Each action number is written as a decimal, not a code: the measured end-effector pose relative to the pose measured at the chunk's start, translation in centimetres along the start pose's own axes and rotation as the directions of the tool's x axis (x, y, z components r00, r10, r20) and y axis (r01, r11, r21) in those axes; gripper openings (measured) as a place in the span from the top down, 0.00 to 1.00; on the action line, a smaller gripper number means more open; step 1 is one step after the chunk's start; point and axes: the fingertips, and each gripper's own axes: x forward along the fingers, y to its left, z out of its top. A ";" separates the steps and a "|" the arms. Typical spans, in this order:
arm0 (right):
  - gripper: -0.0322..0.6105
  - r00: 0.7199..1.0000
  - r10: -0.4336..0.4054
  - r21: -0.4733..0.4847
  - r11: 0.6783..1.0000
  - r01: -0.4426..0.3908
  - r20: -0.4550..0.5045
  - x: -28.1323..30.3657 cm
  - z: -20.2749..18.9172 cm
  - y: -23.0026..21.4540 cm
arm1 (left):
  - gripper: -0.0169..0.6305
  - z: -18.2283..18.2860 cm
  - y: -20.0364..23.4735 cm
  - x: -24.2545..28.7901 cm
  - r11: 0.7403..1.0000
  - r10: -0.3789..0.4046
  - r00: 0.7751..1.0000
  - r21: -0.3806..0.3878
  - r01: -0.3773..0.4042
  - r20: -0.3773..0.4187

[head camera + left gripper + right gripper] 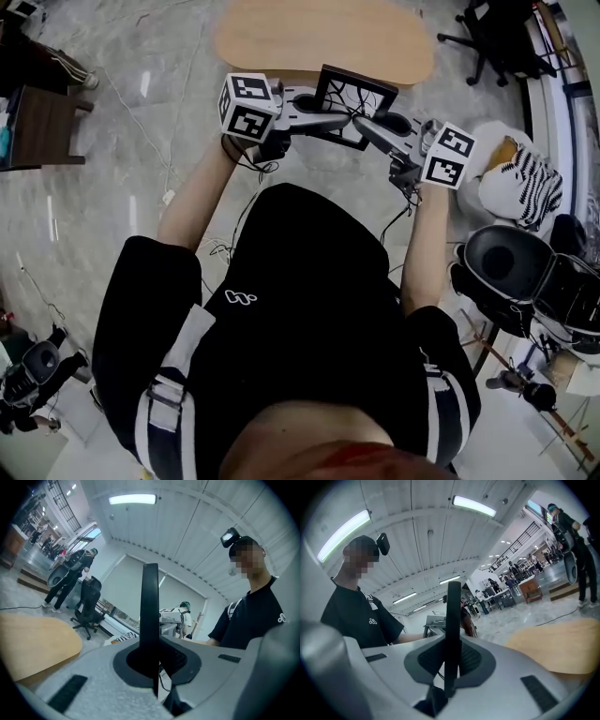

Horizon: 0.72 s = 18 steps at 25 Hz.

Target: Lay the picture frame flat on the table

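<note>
The picture frame (360, 79) has a smooth black rim. The left hand-held gripper (152, 665) and right hand-held gripper (449, 667) are grey plastic, finely grained (their pads darker, dotted). The bench (319, 37) is pale, smooth wood; the floor (141, 112) is glossy stone.

Kit noted: you wear a black short-sleeved T-shirt (309, 309) with a small white logo (240, 298) on the chest, pale straps (187, 342) over both shoulders, and a black camera (229, 537) mounted on your head. Left tongs (323, 119) and right tongs (375, 133): light grey moulded shells, dark pads, each carrying a white cube (248, 105) with black square markers. Thin black cables (253, 164) hang by the wrists.
</note>
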 end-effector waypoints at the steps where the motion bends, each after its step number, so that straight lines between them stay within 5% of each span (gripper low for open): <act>1: 0.88 1.000 0.000 0.006 1.000 0.000 0.002 0.0 0.1 -1.4 | 0.95 0.1 1.4 0.2 1.000 0.002 1.000 -0.004 -0.002 -0.005; 18: 0.88 0.997 -0.070 0.194 0.978 0.071 -0.012 8.1 10.8 -30.1 | 0.95 11.3 30.4 -3.8 0.986 0.006 1.000 -0.166 -0.006 0.003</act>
